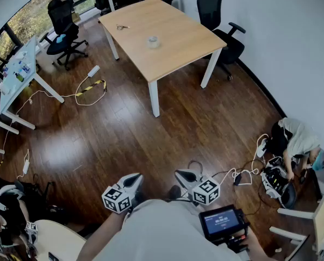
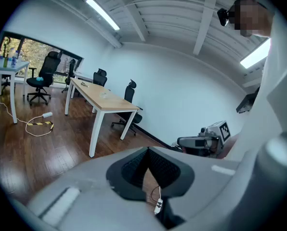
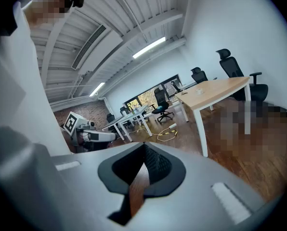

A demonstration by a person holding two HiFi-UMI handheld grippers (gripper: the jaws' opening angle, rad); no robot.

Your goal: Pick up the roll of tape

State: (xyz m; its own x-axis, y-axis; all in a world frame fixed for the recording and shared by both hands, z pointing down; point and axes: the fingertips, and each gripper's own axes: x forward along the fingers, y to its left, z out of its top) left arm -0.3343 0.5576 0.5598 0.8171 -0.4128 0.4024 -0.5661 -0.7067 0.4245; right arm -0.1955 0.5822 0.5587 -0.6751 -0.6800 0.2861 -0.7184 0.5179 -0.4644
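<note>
On the far bench (image 1: 178, 37) the roll of tape (image 1: 154, 41) lay well ahead. The left claw (image 1: 136, 177) and right claw (image 1: 181, 174), closed and empty, sat about equally distant.

I hold both grippers just ahead of my chest (image 1: 167, 227), side by side and near each other. My left gripper (image 1: 134, 178) is off the chest's left side and my right gripper (image 1: 184, 174) off its right. Both point forward and slightly downward. Each has its jaws closed together, nothing between them. My left forearm (image 1: 99, 235) angles in beside my chest.
</note>
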